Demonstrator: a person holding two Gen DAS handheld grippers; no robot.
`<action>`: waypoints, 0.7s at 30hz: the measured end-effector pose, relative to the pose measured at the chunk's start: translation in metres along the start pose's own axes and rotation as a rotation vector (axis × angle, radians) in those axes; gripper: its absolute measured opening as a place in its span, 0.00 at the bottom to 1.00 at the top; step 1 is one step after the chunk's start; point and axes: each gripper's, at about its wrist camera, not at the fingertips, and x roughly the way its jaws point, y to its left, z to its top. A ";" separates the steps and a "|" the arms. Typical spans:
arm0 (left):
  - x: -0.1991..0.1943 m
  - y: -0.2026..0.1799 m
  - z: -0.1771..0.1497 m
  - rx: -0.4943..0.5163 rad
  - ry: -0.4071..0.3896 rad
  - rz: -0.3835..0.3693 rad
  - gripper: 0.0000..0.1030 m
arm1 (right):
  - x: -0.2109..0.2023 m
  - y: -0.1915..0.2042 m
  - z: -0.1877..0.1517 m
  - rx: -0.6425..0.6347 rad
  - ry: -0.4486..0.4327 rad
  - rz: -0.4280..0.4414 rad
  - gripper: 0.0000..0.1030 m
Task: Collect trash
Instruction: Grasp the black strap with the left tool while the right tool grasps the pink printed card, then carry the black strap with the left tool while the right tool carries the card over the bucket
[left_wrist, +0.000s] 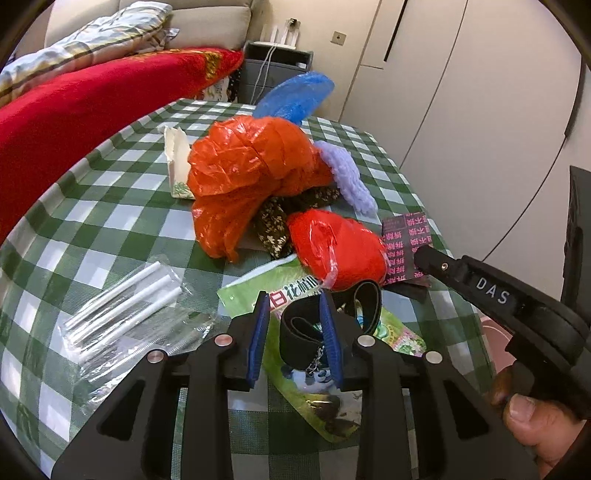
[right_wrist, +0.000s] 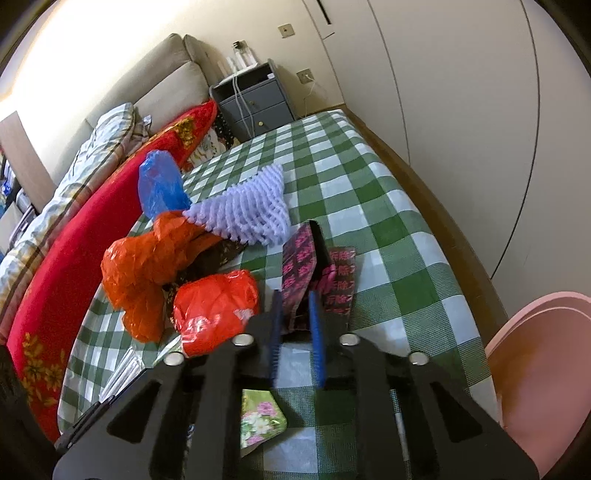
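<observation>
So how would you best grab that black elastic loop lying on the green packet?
Probably pinch the black loop across its near upright side, coming straight down from above. It stands on edge on the green packet, and the left gripper already hangs open around that near bend.

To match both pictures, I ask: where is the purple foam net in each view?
Left wrist view: the purple foam net lies right of centre, against the big orange bag.
Right wrist view: the net sits at centre, upper half.
Shared landmark: the blue plastic bag.
</observation>
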 end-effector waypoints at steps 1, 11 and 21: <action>0.000 0.000 -0.001 0.000 0.005 -0.006 0.26 | -0.001 0.001 0.000 -0.006 -0.002 0.003 0.10; -0.009 0.003 -0.001 -0.009 -0.014 -0.020 0.07 | -0.022 0.009 0.000 -0.046 -0.032 0.017 0.01; -0.028 0.002 -0.001 0.000 -0.063 -0.001 0.06 | -0.061 0.014 -0.008 -0.092 -0.060 0.009 0.01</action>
